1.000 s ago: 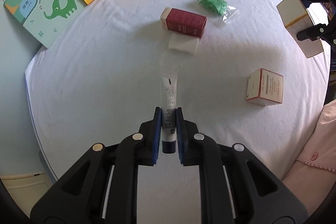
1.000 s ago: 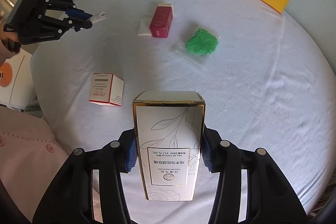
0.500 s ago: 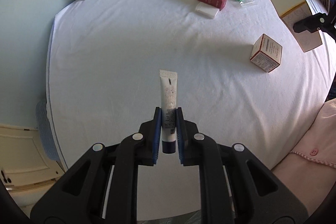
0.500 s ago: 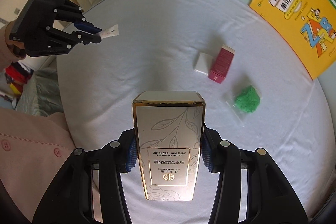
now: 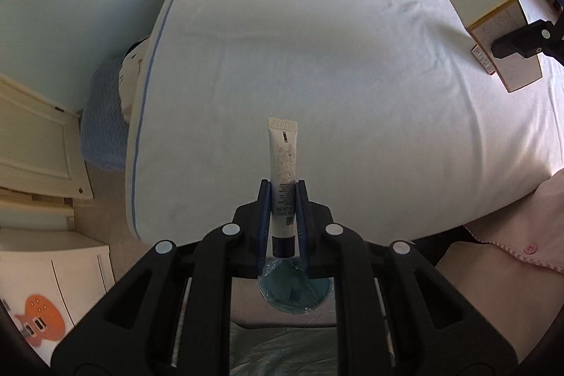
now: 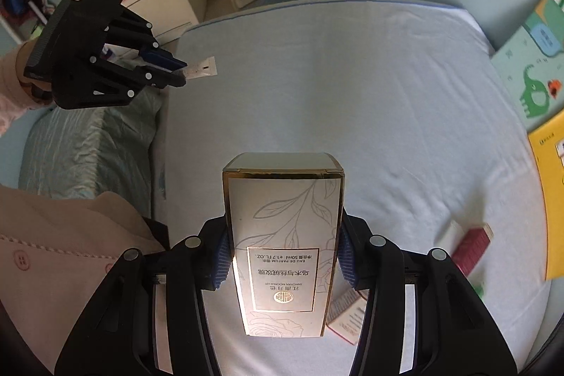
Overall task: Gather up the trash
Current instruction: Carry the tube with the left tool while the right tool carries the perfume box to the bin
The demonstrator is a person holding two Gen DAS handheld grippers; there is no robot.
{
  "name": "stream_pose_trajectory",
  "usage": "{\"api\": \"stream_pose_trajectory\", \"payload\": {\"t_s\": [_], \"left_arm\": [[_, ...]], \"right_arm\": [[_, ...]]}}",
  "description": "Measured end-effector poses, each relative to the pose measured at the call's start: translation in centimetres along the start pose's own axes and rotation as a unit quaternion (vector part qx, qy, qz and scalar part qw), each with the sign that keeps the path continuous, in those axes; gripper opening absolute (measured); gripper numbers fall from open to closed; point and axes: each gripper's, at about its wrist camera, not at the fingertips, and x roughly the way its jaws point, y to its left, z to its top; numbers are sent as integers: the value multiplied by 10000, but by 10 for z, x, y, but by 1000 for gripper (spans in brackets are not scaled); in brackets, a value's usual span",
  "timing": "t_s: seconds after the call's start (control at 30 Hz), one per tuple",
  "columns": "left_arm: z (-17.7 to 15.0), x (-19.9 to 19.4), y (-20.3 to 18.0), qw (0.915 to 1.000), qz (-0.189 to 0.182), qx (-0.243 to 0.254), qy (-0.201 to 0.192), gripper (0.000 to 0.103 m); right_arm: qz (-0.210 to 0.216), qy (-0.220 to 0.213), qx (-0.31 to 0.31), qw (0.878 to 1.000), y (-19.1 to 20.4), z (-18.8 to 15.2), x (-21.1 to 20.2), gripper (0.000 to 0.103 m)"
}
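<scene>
Both hand-held grippers loaded over the bed (image 5: 352, 66)
Left hand-held gripper (image 5: 283, 199) pinches a tube (image 5: 282, 161); right hand-held gripper (image 6: 282, 256) clamps a perfume box (image 6: 282, 235).

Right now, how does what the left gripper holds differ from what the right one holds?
The left gripper holds a slim white tube, dark cap rearward; the right gripper holds a wide gold-edged perfume box. The tube fills a narrow gap, the box a wide one. Both are clamped above the white bed.
</scene>
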Motion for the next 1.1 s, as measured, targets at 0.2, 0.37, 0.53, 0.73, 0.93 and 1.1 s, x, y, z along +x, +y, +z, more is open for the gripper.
{"api": "stream_pose_trajectory", "payload": {"t_s": [0.2,0.37,0.53,0.73,0.93,1.1], "left_arm": [[-48,-8,30,9973,163,-715,88,12],[-92,-14,50,9906,269,-1330,181,12],[-135,-18,61,9808,365,-1889,309,12],[-180,-29,64,9657,439,-2521,429,12],[-219,-38,62,9484,508,-3086,529,12],[-249,-40,63,9334,601,-3492,571,12]], "right_arm": [[346,20,-757,9965,42,46,19,49],[659,94,-1414,9877,81,79,37,49],[963,151,-1953,9759,118,104,51,50],[1266,247,-2614,9566,161,130,66,50],[1539,314,-3163,9356,207,148,81,49],[1713,402,-3551,9181,240,155,90,49]]}}
